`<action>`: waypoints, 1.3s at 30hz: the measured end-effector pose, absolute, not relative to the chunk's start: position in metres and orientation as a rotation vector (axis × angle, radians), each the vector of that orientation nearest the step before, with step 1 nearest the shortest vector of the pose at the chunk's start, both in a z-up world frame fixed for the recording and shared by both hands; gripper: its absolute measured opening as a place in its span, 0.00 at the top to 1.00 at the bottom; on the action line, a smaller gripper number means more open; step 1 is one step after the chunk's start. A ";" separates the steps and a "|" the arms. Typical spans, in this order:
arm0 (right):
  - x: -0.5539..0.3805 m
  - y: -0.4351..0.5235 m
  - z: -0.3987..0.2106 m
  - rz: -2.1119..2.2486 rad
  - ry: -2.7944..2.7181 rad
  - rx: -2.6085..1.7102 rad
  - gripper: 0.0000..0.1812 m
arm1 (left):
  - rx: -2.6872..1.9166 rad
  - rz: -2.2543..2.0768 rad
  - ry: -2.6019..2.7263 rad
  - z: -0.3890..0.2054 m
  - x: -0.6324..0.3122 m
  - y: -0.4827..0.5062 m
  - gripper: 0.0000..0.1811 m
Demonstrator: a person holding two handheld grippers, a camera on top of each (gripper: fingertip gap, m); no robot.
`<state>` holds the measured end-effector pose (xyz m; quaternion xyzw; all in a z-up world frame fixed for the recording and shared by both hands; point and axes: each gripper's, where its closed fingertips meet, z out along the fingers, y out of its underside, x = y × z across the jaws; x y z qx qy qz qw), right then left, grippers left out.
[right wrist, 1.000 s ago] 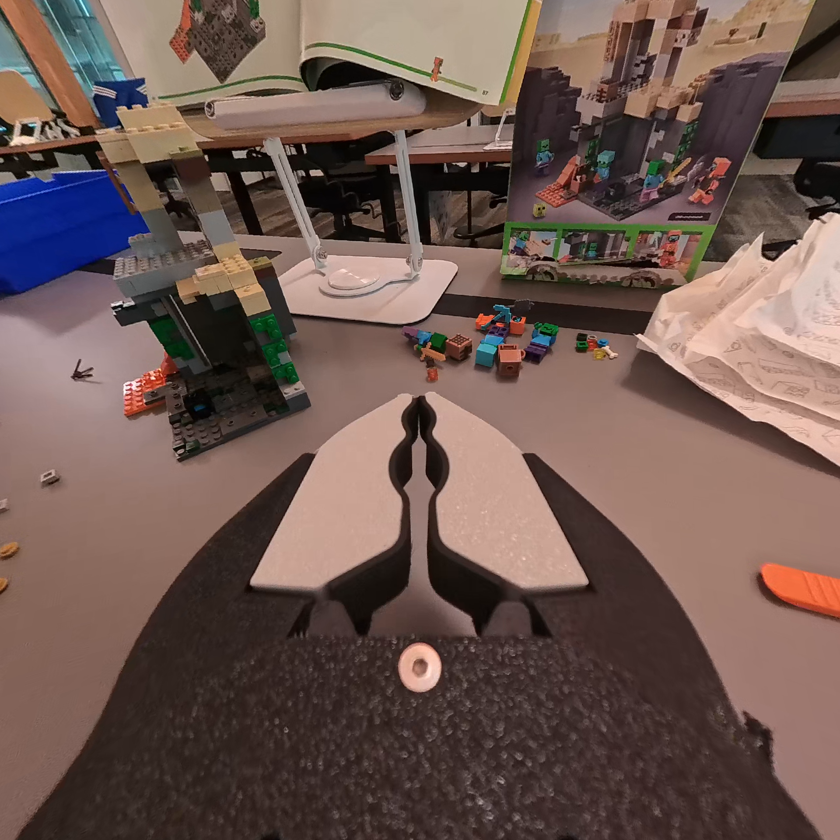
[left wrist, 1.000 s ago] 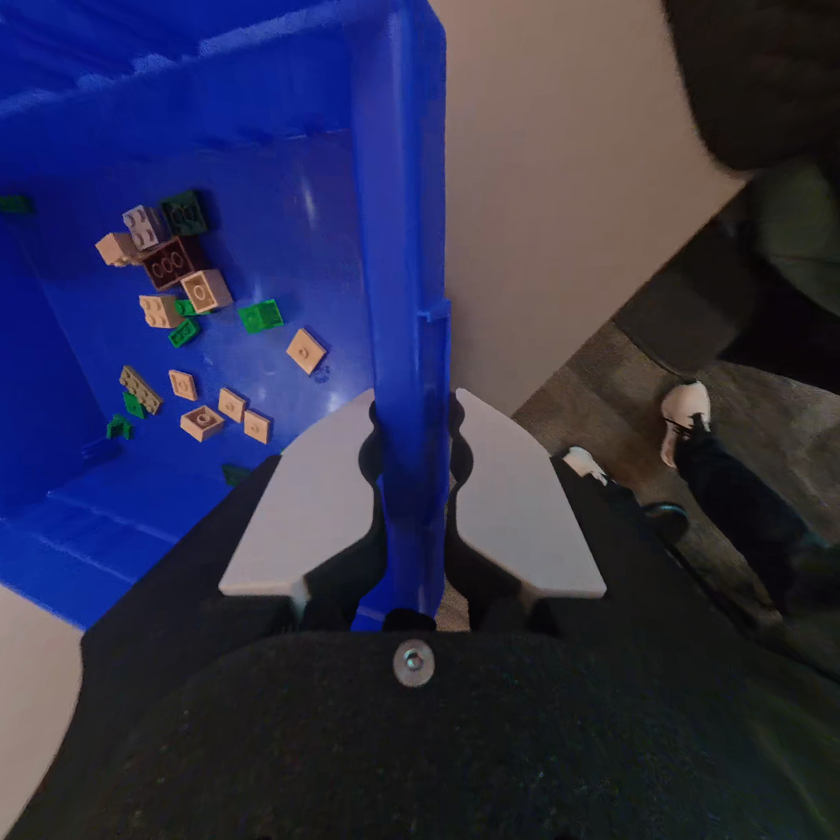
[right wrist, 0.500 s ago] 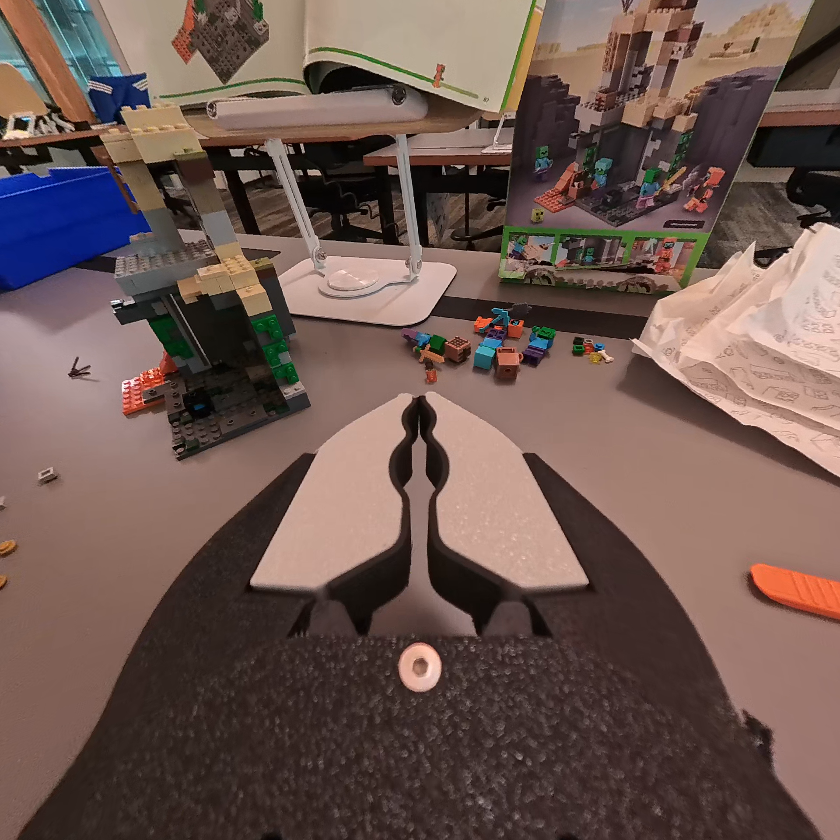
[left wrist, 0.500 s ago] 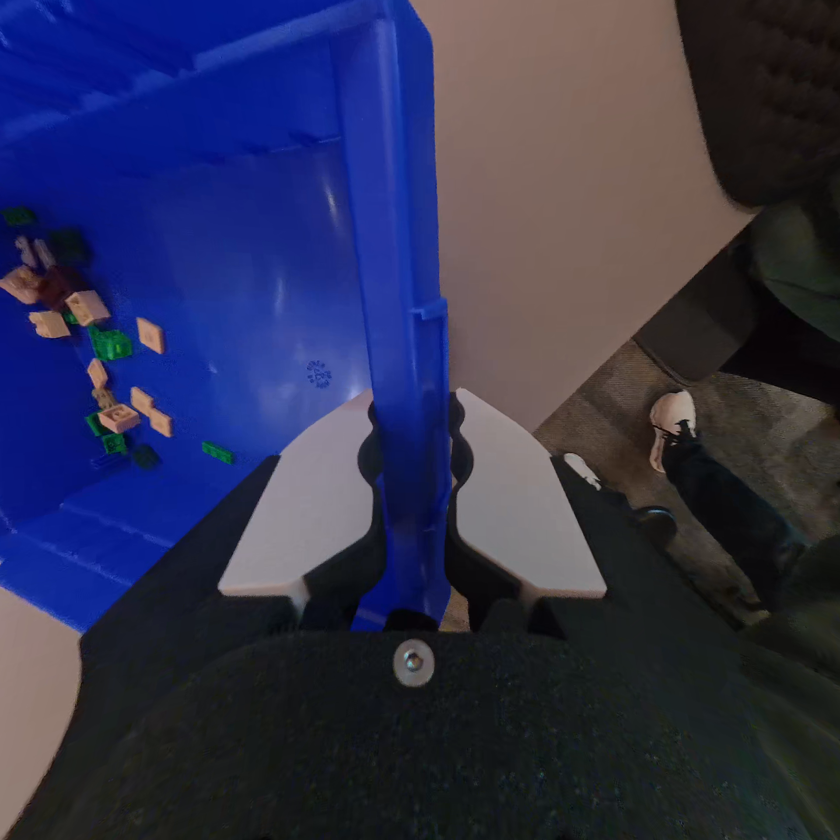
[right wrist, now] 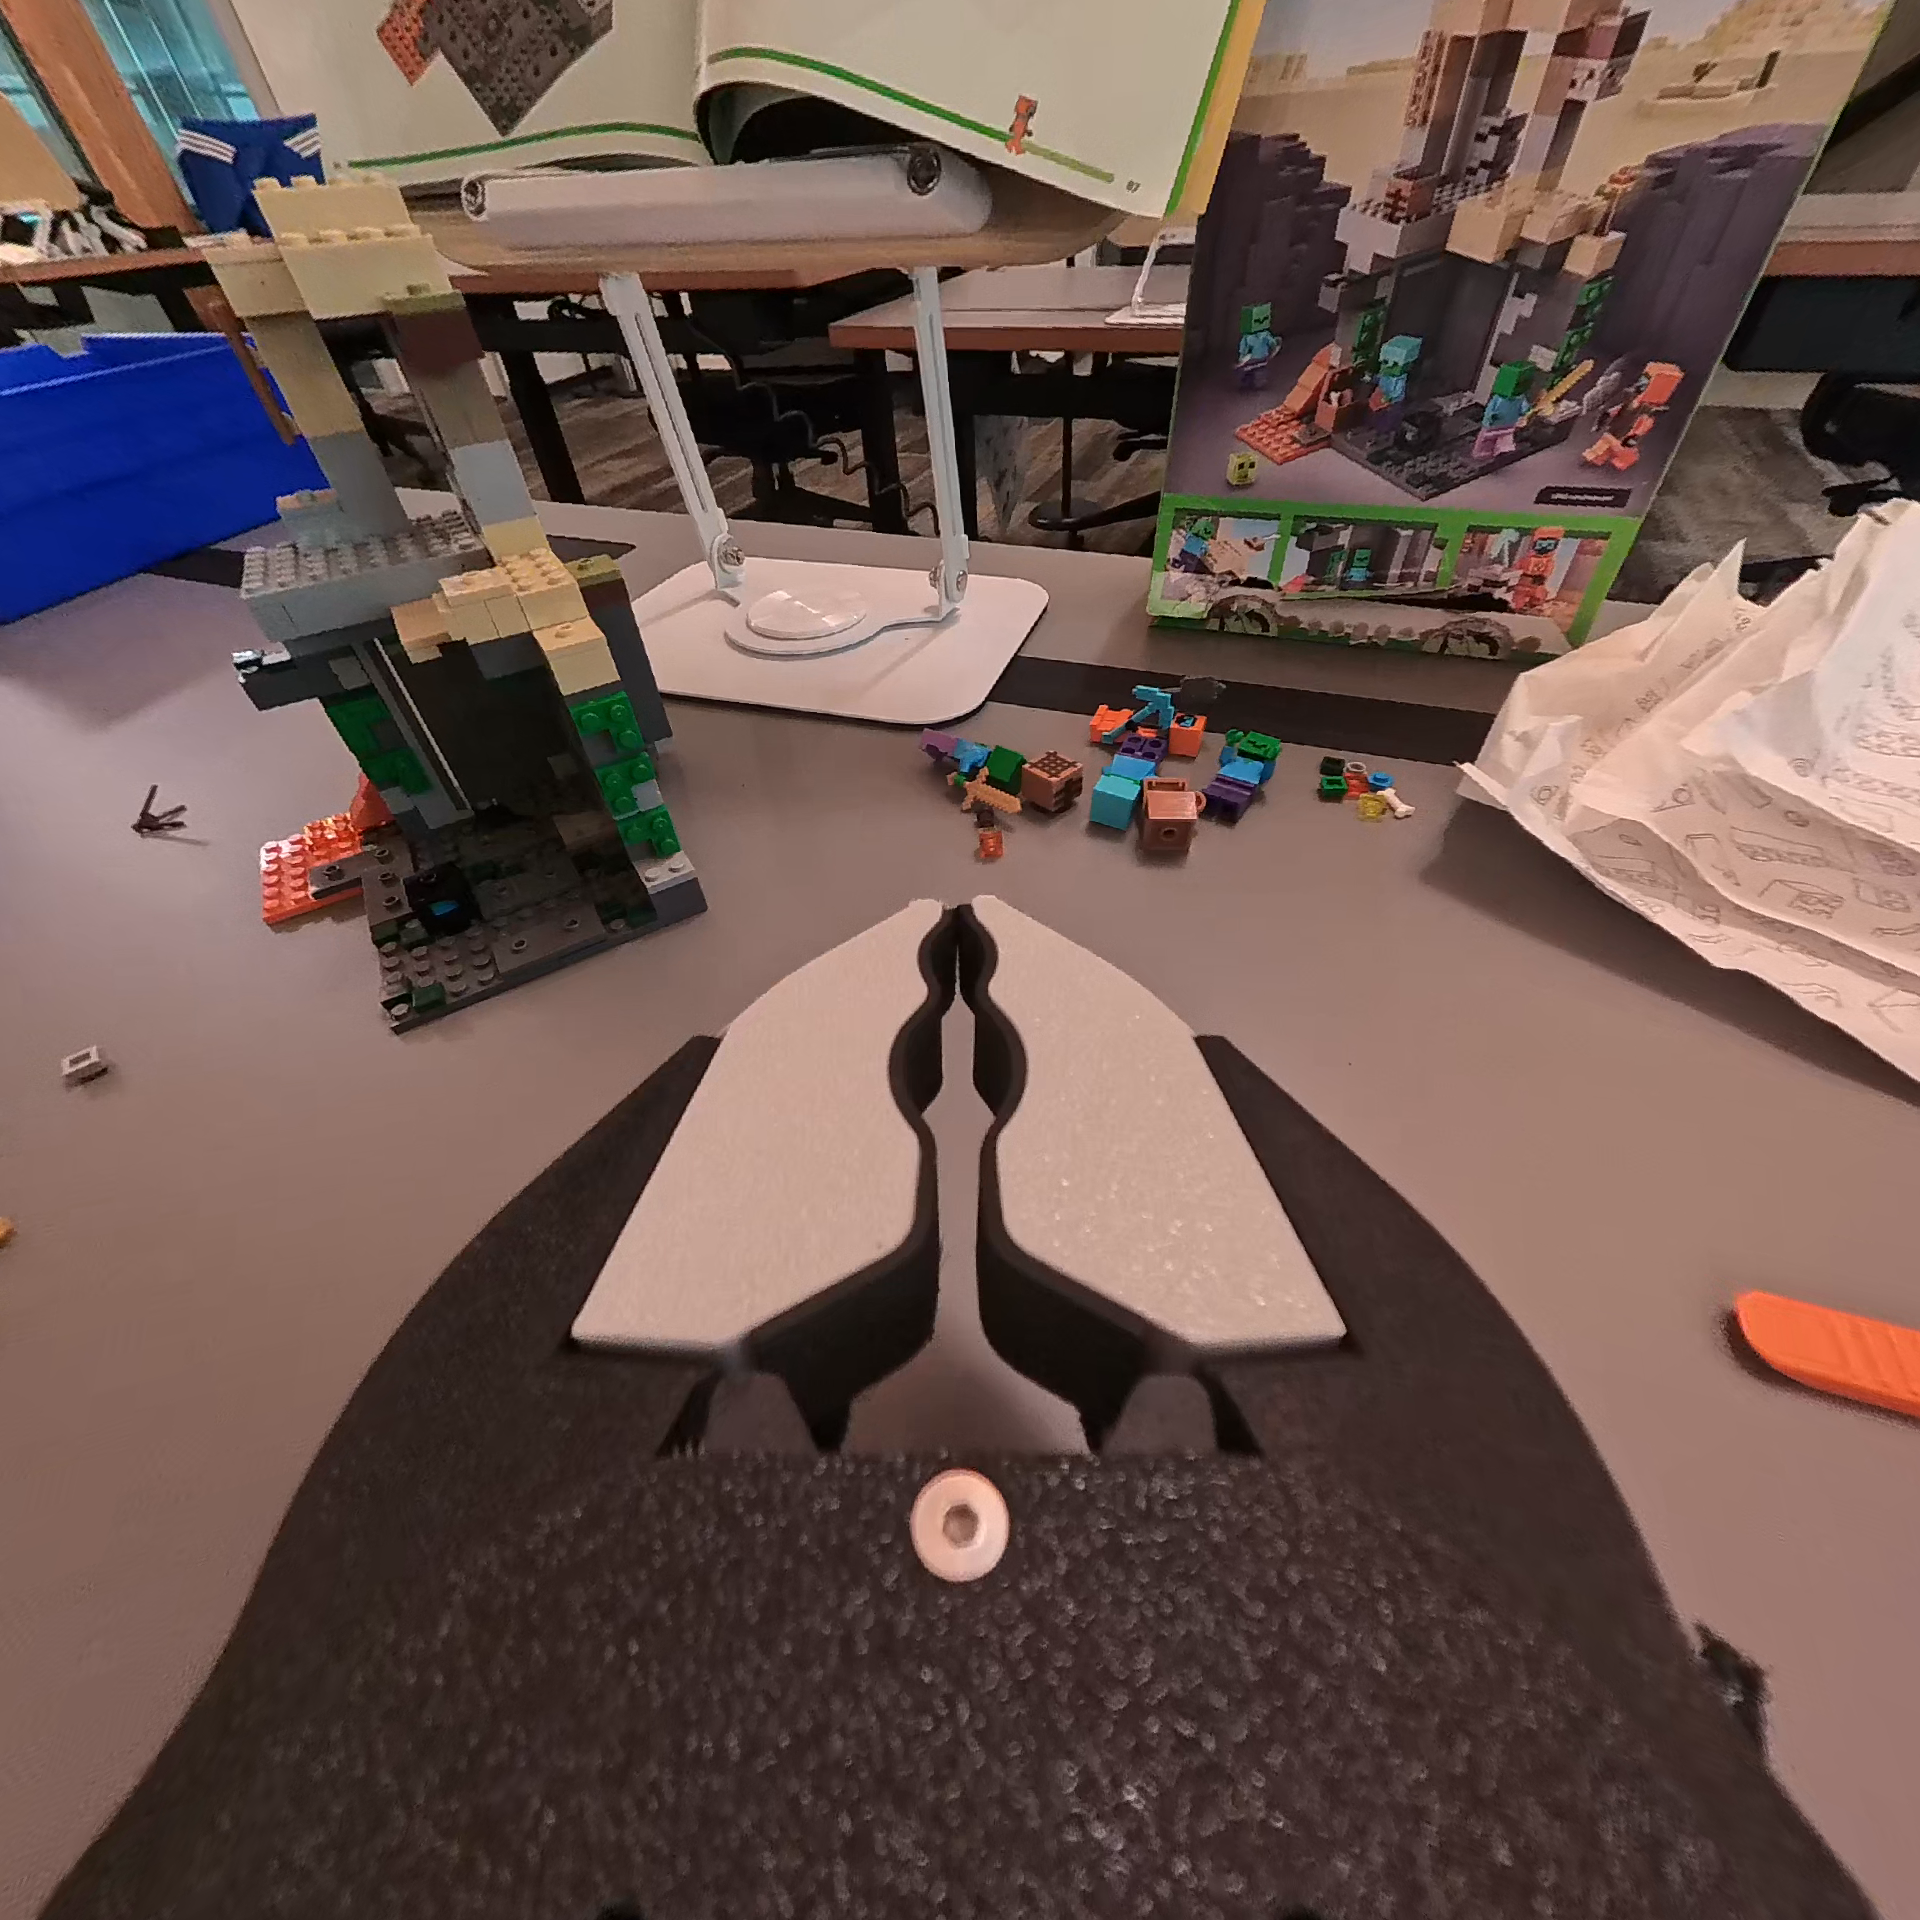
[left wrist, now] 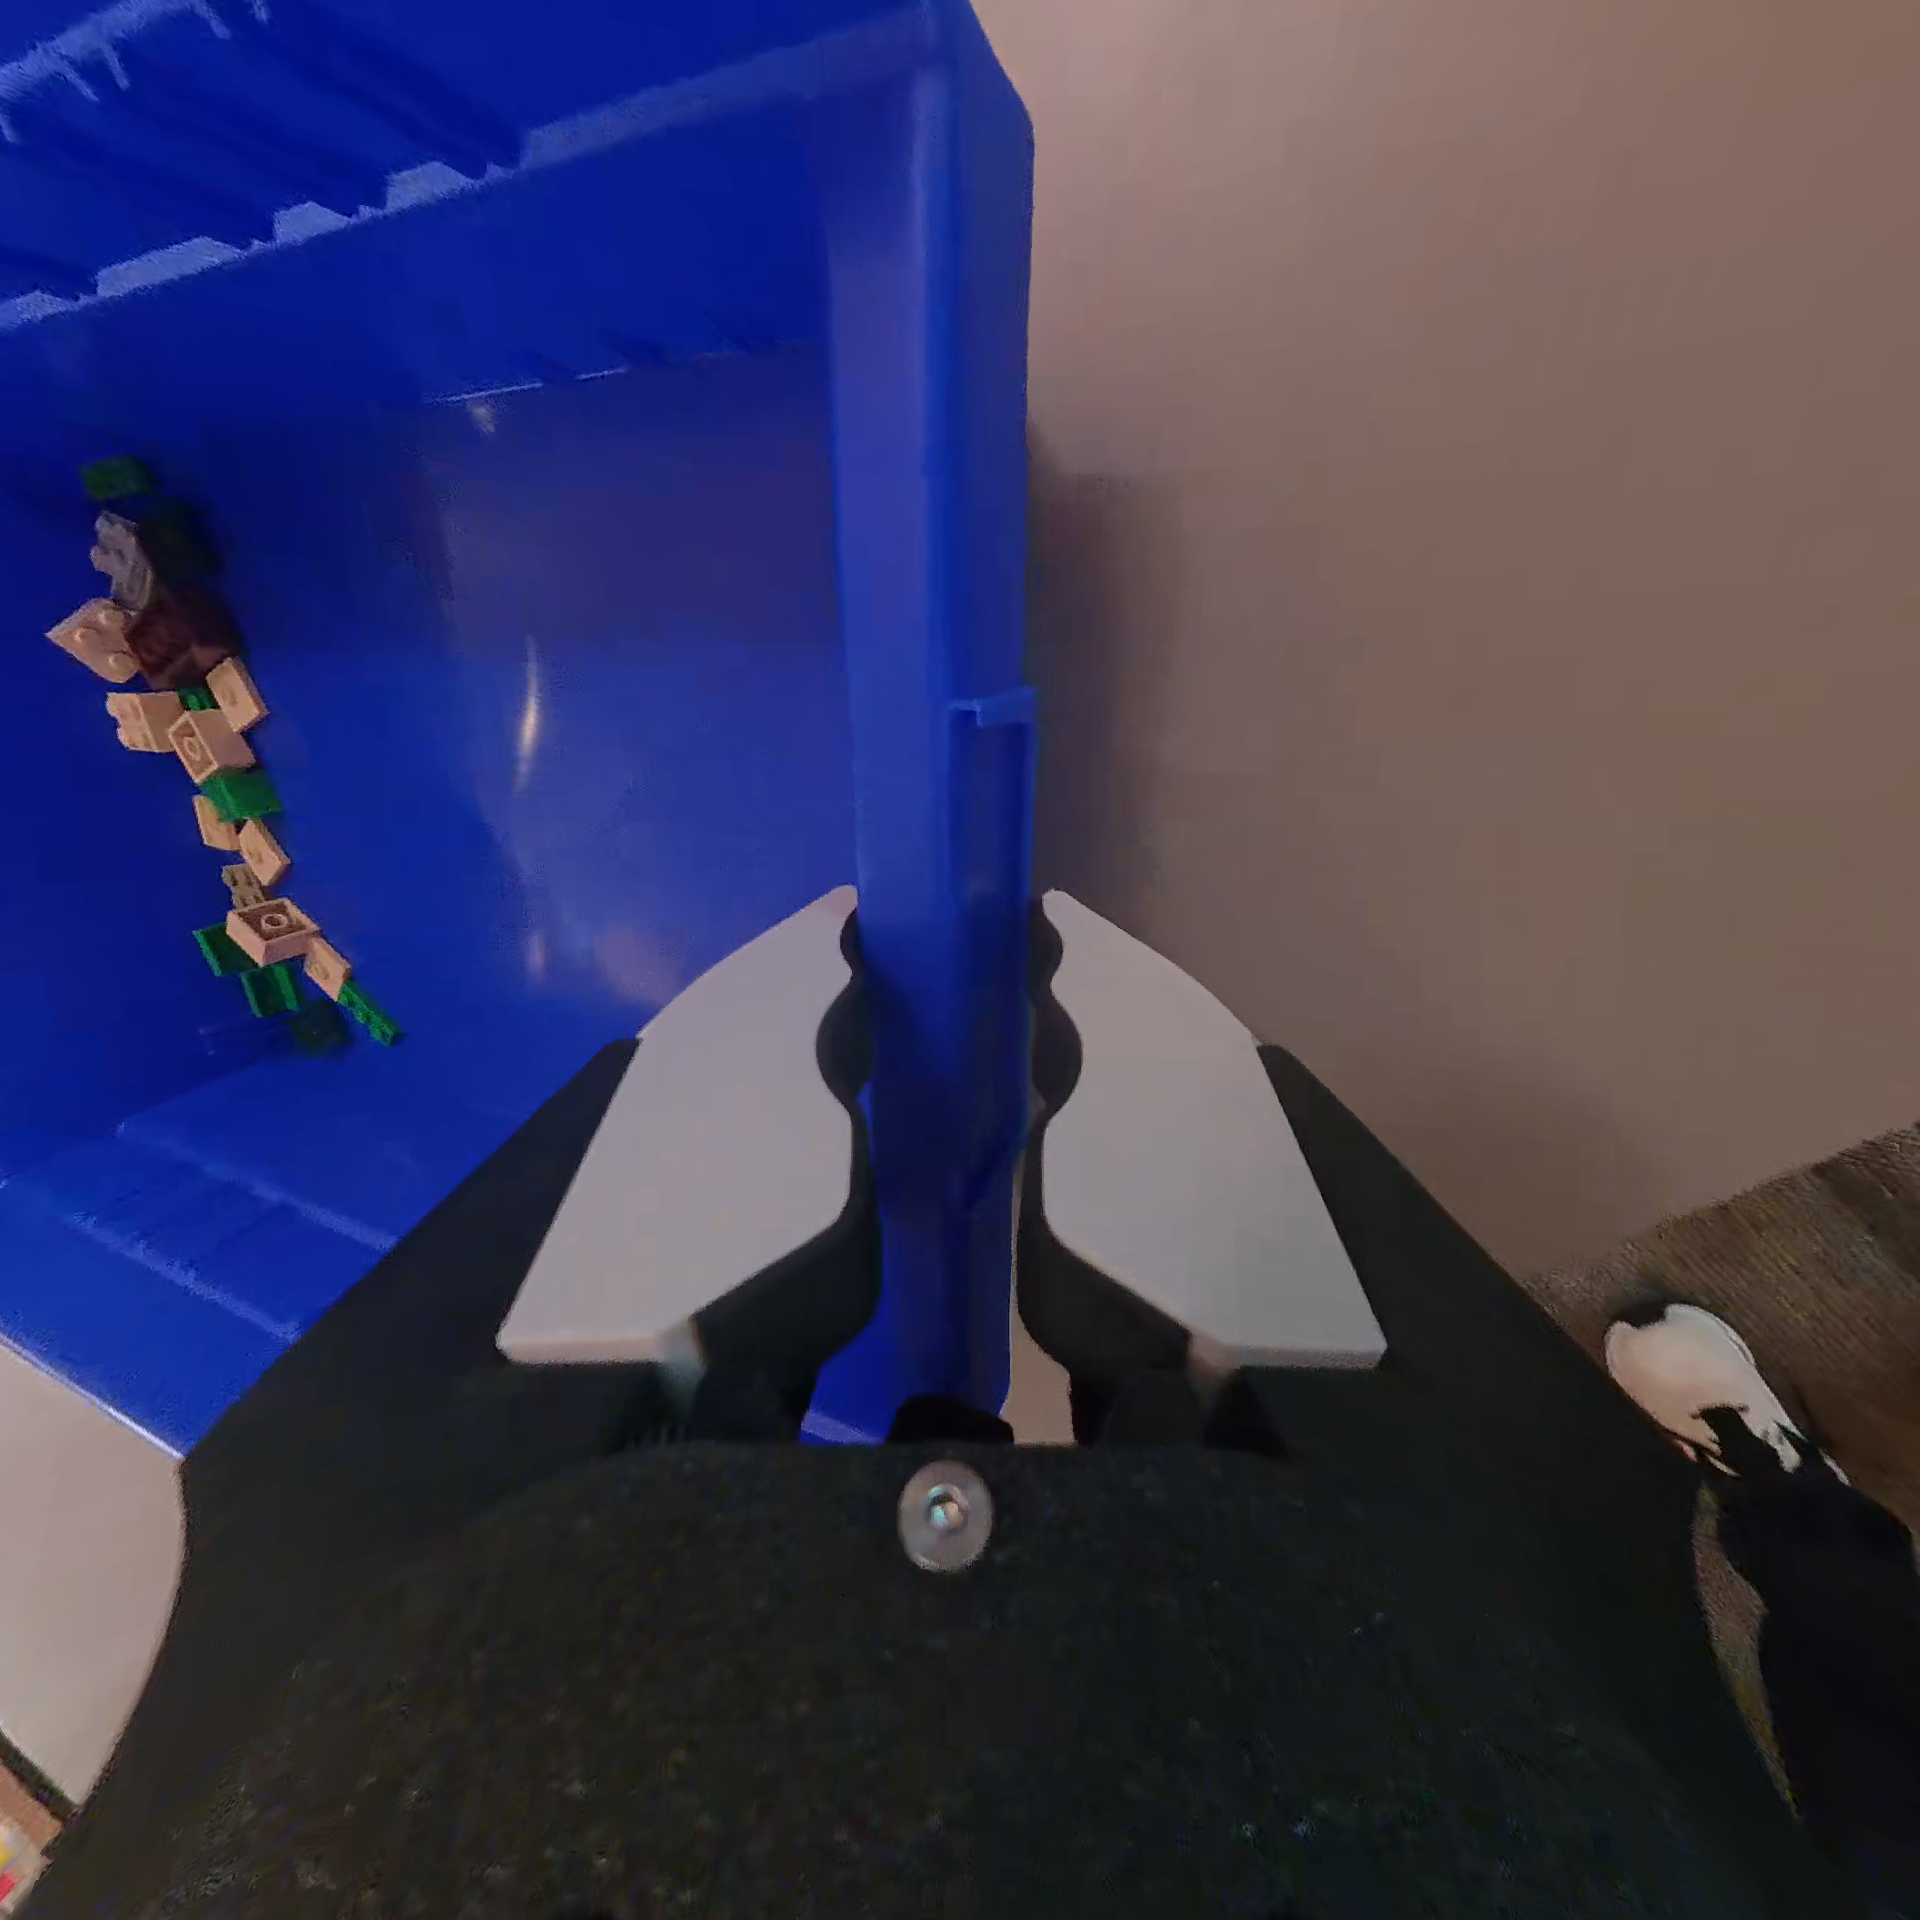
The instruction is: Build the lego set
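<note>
My left gripper [left wrist: 945, 914] has its fingers [left wrist: 717, 1132] clamped on the side wall of the blue bin [left wrist: 925, 582], one finger inside and one outside. I judge I hold it by the rim so that I can tip it: the loose bricks [left wrist: 208, 790] inside lie bunched in a line along the far left edge of the bin floor, tan, green, a dark brown one and a grey one, as things would gather in a tilted box. The rest of the bin floor is bare. The view is somewhat blurred, so I cannot count the pieces. Beside the bin is pale table [left wrist: 1455, 520], and past its edge carpet and a white shoe [left wrist: 1704, 1371].

My right gripper [right wrist: 956, 909] hovers idle over the grey table with its fingers together, tips nearly touching, nothing between them. I judge it waits free to pick the next piece. Ahead to its left stands the half-built lego model [right wrist: 457, 665], upright on its dark base. Near the middle lies a small heap of coloured pieces [right wrist: 1132, 779]; behind it stand the set's box [right wrist: 1507, 312] and the open instruction book [right wrist: 727, 73] on a white stand [right wrist: 831, 623]. Crumpled paper bags [right wrist: 1745, 769] lie at right, and an orange tool [right wrist: 1829, 1351] nearer to me.
</note>
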<state>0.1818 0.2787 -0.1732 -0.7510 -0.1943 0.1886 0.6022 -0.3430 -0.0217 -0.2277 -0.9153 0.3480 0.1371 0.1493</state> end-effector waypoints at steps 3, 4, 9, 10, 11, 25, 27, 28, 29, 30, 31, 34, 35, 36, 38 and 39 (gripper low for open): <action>0.180 0.279 -0.175 0.433 -0.458 -1.745 1.00 | -2.602 0.438 0.985 -0.240 -0.337 -0.024 0.85; 0.179 0.278 -0.176 0.432 -0.461 -1.747 1.00 | -2.581 0.458 0.974 -0.240 -0.337 -0.022 0.85; 0.176 0.279 -0.178 0.429 -0.471 -1.753 1.00 | -2.524 0.466 0.932 -0.240 -0.331 -0.020 0.84; 0.175 0.279 -0.178 0.429 -0.474 -1.752 1.00 | -2.524 0.445 0.924 -0.240 -0.331 -0.020 0.84; 0.175 0.278 -0.178 0.428 -0.477 -1.751 1.00 | -2.527 0.408 0.918 -0.239 -0.329 -0.021 0.83; 0.170 0.276 -0.174 0.453 -0.499 -1.729 1.00 | -2.299 0.197 0.227 -0.143 -0.396 0.084 0.87; 0.171 0.275 -0.172 0.460 -0.496 -1.723 1.00 | -2.311 0.247 0.121 -0.149 -0.424 0.110 0.89; 0.172 0.275 -0.171 0.463 -0.493 -1.720 1.00 | -2.320 0.264 0.062 -0.154 -0.437 0.122 0.90; 0.172 0.275 -0.170 0.466 -0.489 -1.717 1.00 | -2.343 0.287 0.015 -0.162 -0.449 0.132 0.90; 0.173 0.275 -0.169 0.470 -0.485 -1.715 1.00 | -2.361 0.317 -0.036 -0.170 -0.461 0.141 0.90; 0.174 0.275 -0.168 0.473 -0.481 -1.712 1.00 | -2.370 0.319 -0.077 -0.178 -0.469 0.150 0.90; 0.177 0.274 -0.167 0.481 -0.472 -1.709 1.00 | -2.421 0.334 -0.182 -0.203 -0.487 0.167 0.90; 0.177 0.274 -0.167 0.484 -0.469 -1.709 1.00 | -2.436 0.329 -0.208 -0.210 -0.490 0.171 0.90; 0.178 0.274 -0.167 0.488 -0.467 -1.709 1.00 | -2.457 0.333 -0.223 -0.217 -0.492 0.174 0.90; 0.178 0.274 -0.167 0.495 -0.467 -1.709 1.00 | -2.482 0.362 -0.233 -0.226 -0.497 0.179 0.89; 0.178 0.274 -0.167 0.498 -0.467 -1.710 1.00 | -2.499 0.357 -0.247 -0.230 -0.497 0.181 0.89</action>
